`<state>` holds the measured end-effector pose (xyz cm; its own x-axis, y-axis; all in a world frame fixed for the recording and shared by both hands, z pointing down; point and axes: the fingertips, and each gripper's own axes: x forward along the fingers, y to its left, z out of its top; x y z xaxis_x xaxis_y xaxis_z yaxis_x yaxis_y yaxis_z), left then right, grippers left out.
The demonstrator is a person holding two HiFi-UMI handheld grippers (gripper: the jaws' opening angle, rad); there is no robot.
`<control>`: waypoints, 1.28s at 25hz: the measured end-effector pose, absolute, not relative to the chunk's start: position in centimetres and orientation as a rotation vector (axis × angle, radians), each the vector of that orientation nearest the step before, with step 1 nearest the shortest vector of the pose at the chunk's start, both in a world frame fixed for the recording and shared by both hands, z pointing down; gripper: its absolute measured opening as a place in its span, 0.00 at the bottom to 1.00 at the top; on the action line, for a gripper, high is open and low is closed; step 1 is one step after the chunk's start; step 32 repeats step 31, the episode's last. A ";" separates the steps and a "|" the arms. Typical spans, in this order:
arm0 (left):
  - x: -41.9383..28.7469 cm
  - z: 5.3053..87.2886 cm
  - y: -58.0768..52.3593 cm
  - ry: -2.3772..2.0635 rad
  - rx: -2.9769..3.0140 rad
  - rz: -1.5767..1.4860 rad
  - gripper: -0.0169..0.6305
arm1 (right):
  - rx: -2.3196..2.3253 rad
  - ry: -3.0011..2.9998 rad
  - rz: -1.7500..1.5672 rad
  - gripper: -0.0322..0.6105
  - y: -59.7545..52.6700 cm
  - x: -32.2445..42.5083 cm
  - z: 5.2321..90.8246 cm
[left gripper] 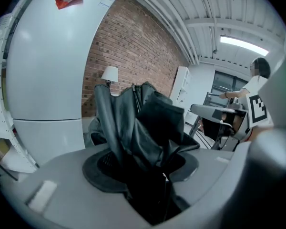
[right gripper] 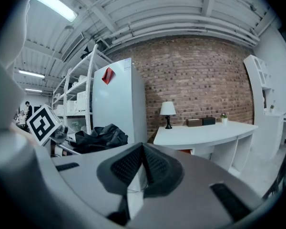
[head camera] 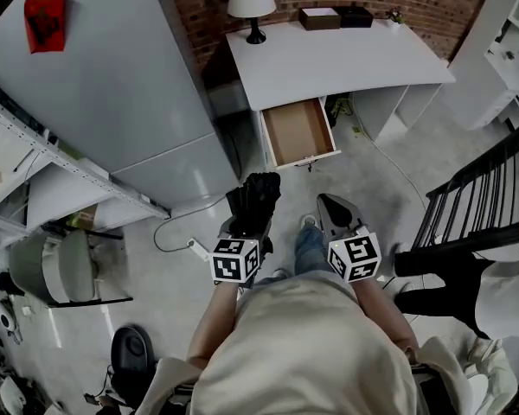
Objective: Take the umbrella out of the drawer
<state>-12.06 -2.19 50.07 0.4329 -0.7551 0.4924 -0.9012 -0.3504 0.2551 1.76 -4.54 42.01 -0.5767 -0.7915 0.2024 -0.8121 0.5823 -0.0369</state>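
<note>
A folded black umbrella (head camera: 253,201) is out of the drawer and held in the air in front of the person. My left gripper (head camera: 247,225) is shut on it; in the left gripper view its crumpled black fabric (left gripper: 138,128) rises from between the pads of that gripper (left gripper: 144,171). Beside it on the right, my right gripper (head camera: 329,204) is shut with nothing in it, its pads meeting (right gripper: 142,163). The right gripper view also shows the umbrella (right gripper: 97,137) at its left. The drawer (head camera: 298,132) of the white desk (head camera: 329,59) stands pulled out and looks empty.
A tall grey fridge (head camera: 112,85) stands left of the desk. On the desk are a lamp (head camera: 251,3) and two small boxes (head camera: 336,16). A black stair rail (head camera: 484,197) and another person (head camera: 467,284) are at the right. Shelving (head camera: 35,188) lines the left.
</note>
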 end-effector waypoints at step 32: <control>-11.8 49.6 -3.3 -1.385 2.208 0.402 0.36 | 1.341 -2.620 0.237 0.05 -5.1 2.3 42.7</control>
